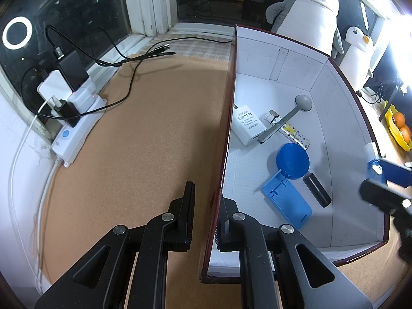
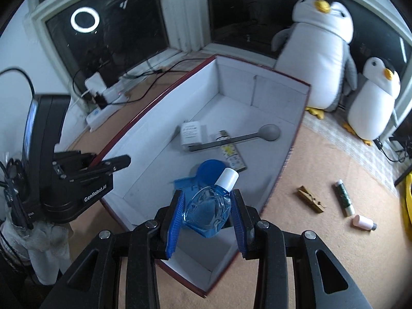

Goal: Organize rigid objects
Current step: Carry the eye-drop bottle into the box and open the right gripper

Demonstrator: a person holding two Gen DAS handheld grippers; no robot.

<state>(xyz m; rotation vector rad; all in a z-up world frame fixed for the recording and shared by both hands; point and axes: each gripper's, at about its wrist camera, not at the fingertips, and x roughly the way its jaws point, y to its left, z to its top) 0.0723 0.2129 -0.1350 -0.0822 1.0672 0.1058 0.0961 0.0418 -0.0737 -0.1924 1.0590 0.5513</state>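
A white cardboard box [image 1: 291,59] with a dark red rim lies open on the cork mat. My left gripper [image 1: 209,198] is shut on its left wall, one finger outside and one inside. In the box lie a white charger [image 1: 248,125], a grey spoon [image 1: 288,118], a blue round lid [image 1: 292,161], a blue stand [image 1: 285,203] and a black cylinder [image 1: 316,189]. My right gripper [image 2: 207,193] is shut on a clear blue bottle [image 2: 207,211] with a white cap, held above the box's near end [image 2: 195,265]. A wooden clothespin [image 2: 310,199], a green tube [image 2: 343,198] and a pink vial [image 2: 363,222] lie on the mat, right of the box.
A white power strip [image 1: 77,126] with plugs and cables sits along the window sill at the left. Two plush penguins [image 2: 322,51] stand behind the box. A yellow bowl with oranges [image 1: 399,128] is at the far right. Bare cork mat [image 1: 154,128] lies left of the box.
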